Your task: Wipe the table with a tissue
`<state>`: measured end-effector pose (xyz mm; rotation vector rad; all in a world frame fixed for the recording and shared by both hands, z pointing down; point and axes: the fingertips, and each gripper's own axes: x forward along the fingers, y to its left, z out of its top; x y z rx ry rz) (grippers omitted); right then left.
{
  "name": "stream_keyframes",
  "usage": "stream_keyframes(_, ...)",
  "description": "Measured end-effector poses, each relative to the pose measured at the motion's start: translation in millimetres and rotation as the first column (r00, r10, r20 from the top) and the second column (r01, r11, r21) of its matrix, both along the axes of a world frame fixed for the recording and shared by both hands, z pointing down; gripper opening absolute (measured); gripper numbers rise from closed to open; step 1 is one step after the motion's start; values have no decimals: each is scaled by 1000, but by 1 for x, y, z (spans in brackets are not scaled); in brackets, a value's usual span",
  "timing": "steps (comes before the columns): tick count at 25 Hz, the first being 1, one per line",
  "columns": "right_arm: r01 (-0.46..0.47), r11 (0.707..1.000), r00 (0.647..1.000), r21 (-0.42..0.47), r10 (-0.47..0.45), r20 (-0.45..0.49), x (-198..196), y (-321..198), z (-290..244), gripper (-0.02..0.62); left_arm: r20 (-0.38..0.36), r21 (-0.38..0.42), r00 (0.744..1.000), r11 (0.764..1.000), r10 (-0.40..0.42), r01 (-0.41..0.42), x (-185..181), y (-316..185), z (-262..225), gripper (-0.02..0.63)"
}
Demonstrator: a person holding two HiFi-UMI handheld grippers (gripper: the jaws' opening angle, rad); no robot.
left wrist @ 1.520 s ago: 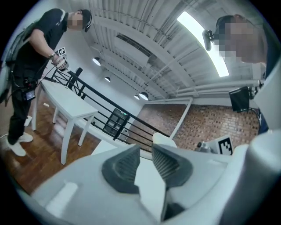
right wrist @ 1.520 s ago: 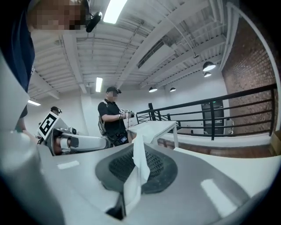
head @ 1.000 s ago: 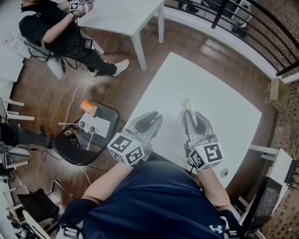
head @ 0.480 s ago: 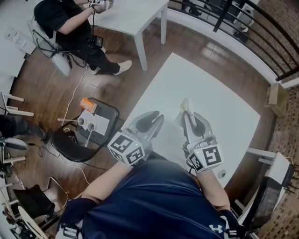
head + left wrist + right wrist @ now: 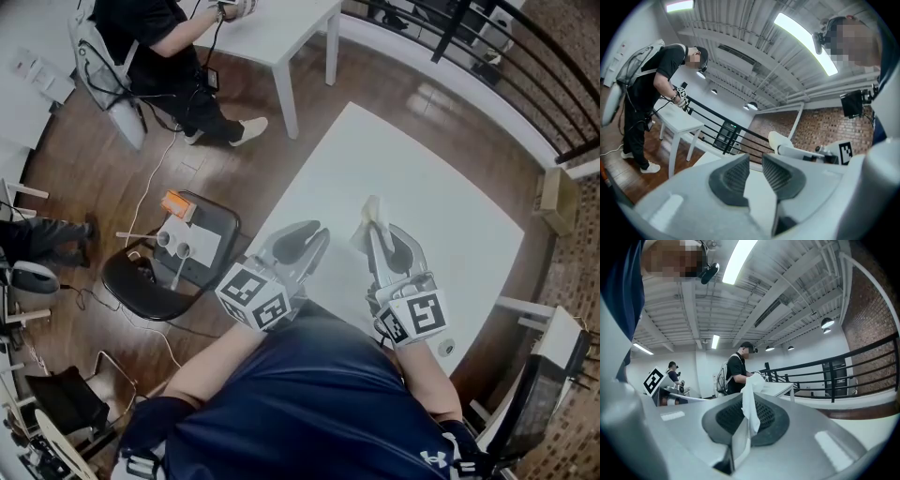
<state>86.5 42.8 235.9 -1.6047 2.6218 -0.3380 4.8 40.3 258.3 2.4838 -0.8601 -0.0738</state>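
Note:
The white table (image 5: 441, 187) lies below me in the head view. My right gripper (image 5: 377, 232) hovers over its near part, shut on a white tissue (image 5: 373, 212) that sticks up past the jaw tips. In the right gripper view the tissue (image 5: 751, 401) hangs pinched between the dark ribbed pads (image 5: 765, 414), with the right gripper (image 5: 746, 405) pointing up and away from the table. To its left, my left gripper (image 5: 311, 236) is open by a narrow gap with nothing in it. The left gripper view shows the left gripper (image 5: 756, 163) and a strip of table between the jaws.
A black chair (image 5: 141, 286) carrying small items stands left of the table. A second white table (image 5: 272, 37) with a person (image 5: 159, 47) at it is at the back left. A dark railing (image 5: 525, 56) runs along the far side, with a cardboard box (image 5: 555, 192) beneath it.
Both grippers hold still with the tissue held as before. The head view has drifted slightly, so the person at the far table sits higher and further right in frame.

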Motion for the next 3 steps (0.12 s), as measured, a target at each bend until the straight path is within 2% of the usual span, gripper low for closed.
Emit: stream_keyframes(3, 1, 1000, 1000, 0, -1, -2, -1, 1, -1, 15, 0, 1, 1000, 1000, -2, 2, -1, 1, -1, 84)
